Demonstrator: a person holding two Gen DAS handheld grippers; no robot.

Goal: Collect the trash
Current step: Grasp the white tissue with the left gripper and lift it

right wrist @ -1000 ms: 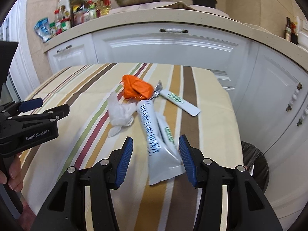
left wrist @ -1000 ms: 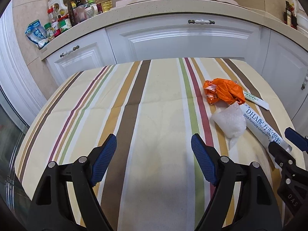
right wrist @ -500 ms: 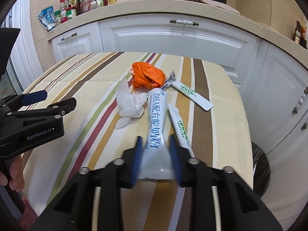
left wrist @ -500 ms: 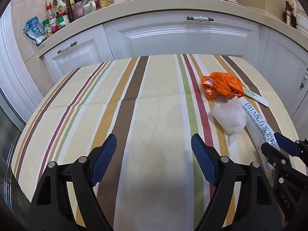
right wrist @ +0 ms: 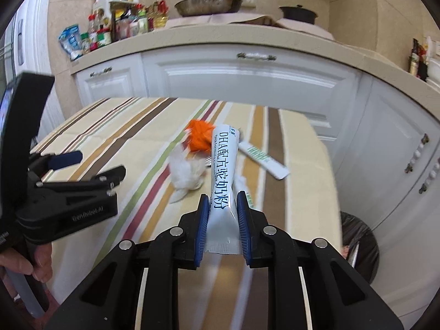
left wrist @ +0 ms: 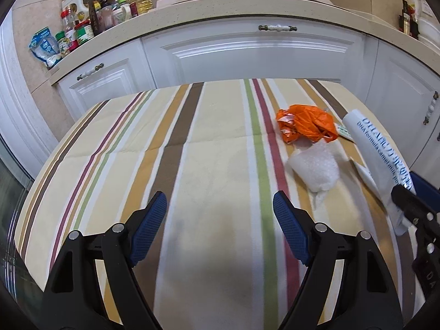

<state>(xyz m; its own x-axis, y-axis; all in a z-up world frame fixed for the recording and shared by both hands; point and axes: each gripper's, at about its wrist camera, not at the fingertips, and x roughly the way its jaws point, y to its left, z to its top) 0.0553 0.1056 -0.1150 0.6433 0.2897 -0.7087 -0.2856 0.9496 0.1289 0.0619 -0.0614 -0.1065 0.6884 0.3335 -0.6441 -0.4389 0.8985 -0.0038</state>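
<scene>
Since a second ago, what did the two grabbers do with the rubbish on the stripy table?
The right gripper closed its jaws, which are closing yet, on the long white sachet and tipped its far end up off the striped tablecloth. The left gripper stayed open and empty. The orange wrapper, the white crumpled plastic and the small green-print sachet stayed put.

white cabinets | beige countertop | tan tiled wall | striped tablecloth

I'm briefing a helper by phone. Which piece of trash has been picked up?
On the striped table, look between the right gripper's closing jaws. The long white packet with blue lettering is pinched there, unlike the orange wrapper lying beyond it.
</scene>
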